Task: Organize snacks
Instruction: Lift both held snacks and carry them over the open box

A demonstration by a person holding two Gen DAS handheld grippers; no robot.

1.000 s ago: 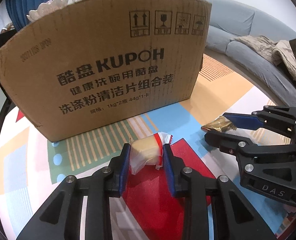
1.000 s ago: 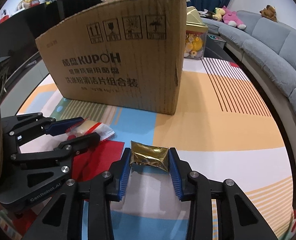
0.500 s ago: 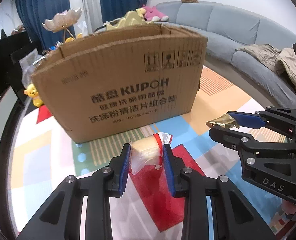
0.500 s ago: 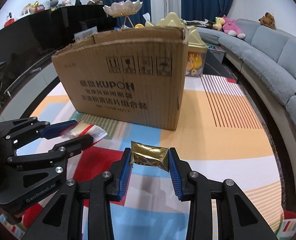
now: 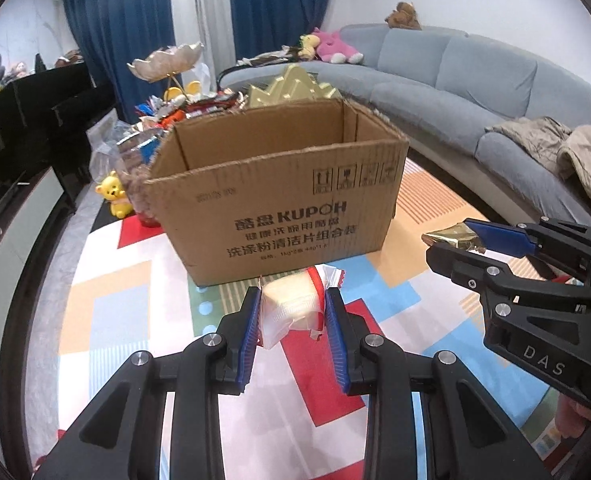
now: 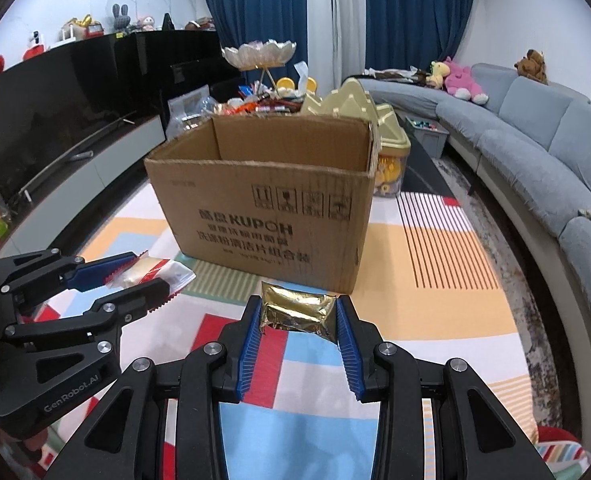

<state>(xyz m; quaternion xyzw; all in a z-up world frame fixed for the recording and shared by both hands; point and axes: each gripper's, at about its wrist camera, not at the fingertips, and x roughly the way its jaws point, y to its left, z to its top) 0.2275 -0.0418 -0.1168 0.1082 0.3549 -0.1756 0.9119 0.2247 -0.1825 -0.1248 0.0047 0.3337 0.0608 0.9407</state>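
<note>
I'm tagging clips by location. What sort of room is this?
Most likely a home living room: a curved grey sofa with plush toys, blue curtains, and a patterned rug under the cardboard box.

A colourful patchwork rug (image 6: 447,312) is spread under everything, with an open cardboard box (image 6: 271,216) parked on it and a yellow bear toy (image 5: 113,198) set beside.
</note>
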